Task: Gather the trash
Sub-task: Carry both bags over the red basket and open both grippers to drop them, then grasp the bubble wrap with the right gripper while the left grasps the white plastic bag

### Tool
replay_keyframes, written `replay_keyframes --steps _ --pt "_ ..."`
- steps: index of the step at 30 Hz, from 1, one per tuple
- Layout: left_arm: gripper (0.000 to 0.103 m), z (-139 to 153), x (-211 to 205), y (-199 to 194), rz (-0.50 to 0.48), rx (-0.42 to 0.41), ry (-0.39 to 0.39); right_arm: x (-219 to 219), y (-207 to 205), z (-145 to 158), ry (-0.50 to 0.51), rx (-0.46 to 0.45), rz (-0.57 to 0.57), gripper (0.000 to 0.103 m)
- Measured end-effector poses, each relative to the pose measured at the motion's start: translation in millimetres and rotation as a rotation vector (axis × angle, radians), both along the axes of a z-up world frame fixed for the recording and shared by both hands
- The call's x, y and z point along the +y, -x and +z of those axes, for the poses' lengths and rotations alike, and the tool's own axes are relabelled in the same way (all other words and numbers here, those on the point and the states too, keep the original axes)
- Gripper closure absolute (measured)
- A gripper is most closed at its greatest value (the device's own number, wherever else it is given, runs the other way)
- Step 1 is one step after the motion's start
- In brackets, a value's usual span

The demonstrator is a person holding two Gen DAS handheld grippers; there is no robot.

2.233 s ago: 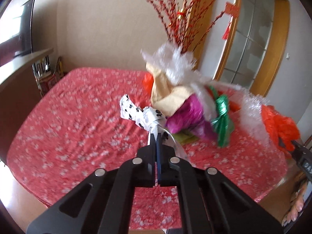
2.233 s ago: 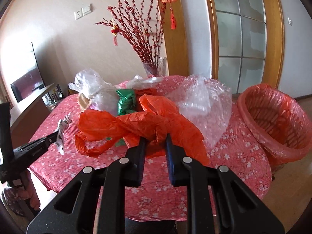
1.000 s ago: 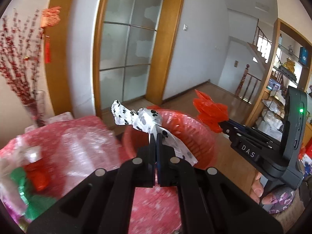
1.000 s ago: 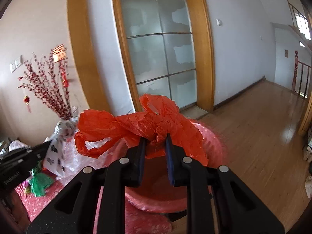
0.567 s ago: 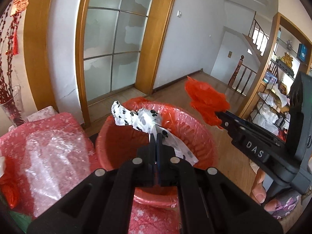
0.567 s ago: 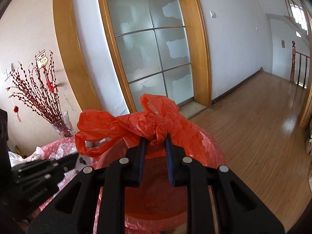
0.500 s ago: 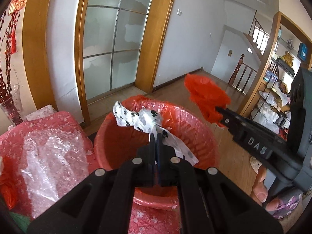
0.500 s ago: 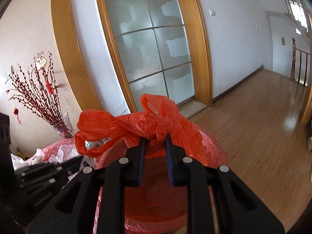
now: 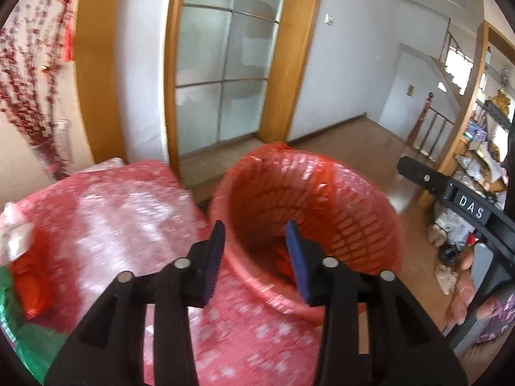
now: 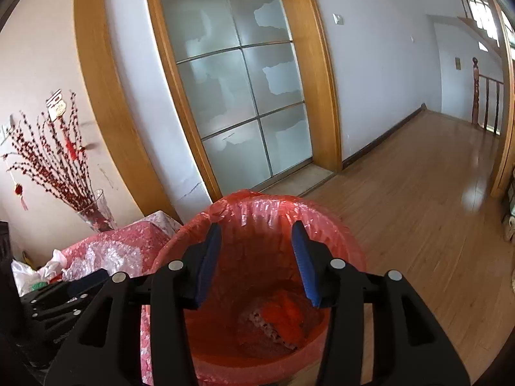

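A red bin lined with a red bag (image 9: pixel 341 199) stands beside the table; it also shows in the right wrist view (image 10: pixel 257 212). My left gripper (image 9: pixel 254 234) is open and empty over the bin's near rim. My right gripper (image 10: pixel 256 236) is open and empty above the bin's mouth. The crumpled red plastic bag (image 10: pixel 283 317) lies at the bottom of the bin, with a spotted white wrapper (image 10: pixel 257 318) beside it. More trash lies on the table: clear bubble wrap (image 9: pixel 128 222), a red bag (image 9: pixel 32 286) and green foil (image 9: pixel 19 347).
The table has a red flowered cloth (image 9: pixel 257 337). A glass vase of red branches (image 10: pixel 93 212) stands at its far edge. Frosted glass doors (image 10: pixel 231 96) are behind the bin. Wooden floor (image 10: pixel 434 209) stretches to the right. The right gripper's body (image 9: pixel 457 199) shows at right in the left wrist view.
Both grippers have opened. The spotted wrapper and the red plastic bag have dropped into the bin. The left view has swung slightly left.
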State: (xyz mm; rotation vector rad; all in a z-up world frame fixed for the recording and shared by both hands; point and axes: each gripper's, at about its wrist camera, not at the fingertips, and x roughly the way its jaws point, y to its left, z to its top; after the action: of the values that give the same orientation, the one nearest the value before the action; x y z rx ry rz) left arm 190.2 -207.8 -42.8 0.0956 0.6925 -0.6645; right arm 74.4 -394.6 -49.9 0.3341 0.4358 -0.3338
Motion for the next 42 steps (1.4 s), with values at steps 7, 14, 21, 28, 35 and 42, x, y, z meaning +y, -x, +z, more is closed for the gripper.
replay_keyframes --steps 7,14,21,28,35,42 --pt "0.051 7 67 30 0.141 -0.101 -0.014 51 -9 4 0.051 0.003 0.121 0.056" --pt "0.047 19 155 38 0.344 -0.175 -0.036 105 -37 -8 0.028 0.046 0.26 0.056" --pt "0.044 26 233 47 0.515 -0.193 -0.041 168 -68 -23 0.008 0.101 0.377 0.04" --pt "0.042 24 292 55 0.63 -0.178 -0.028 207 -98 -36 0.051 0.14 0.379 0.024" --pt "0.041 18 328 55 0.687 -0.14 0.003 214 -134 -73 0.056 0.311 0.347 0.028" --pt "0.041 14 333 53 0.694 -0.123 0.025 218 -140 -81 0.056 0.371 0.371 0.061"
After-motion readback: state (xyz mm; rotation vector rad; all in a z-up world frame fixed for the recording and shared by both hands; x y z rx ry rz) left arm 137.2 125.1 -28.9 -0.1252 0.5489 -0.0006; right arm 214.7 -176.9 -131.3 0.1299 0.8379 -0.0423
